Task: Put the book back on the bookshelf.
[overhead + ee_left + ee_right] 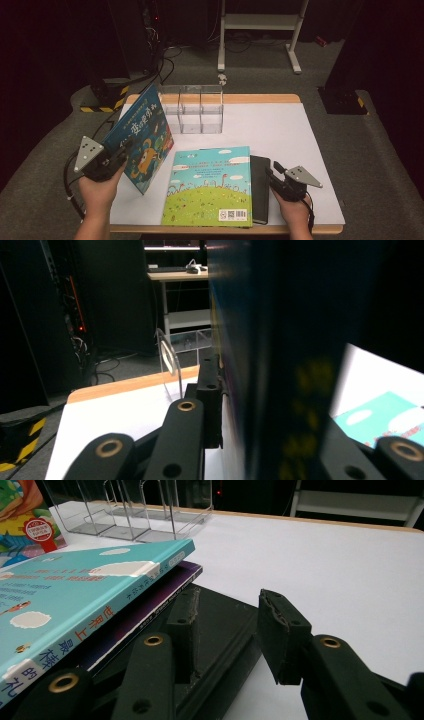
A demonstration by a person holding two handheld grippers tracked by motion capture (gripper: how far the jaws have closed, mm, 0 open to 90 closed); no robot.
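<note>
At left of the high view, our left gripper [116,156] clamps the blue book [142,137], tilted on edge. Stiff, slick cover: we grip near the spine. Right gripper [274,172] hangs part-open over the black book [259,187].

The spine of the teal book [95,587] carries Chinese characters, legibly 世界上最棒的礼. Its back cover bears a QR code [231,214]. The blue book [142,137] shows large white characters, including 变.

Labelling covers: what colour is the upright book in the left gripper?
Blue picture-book cover with an orange creature; clearest in the high view.
</note>
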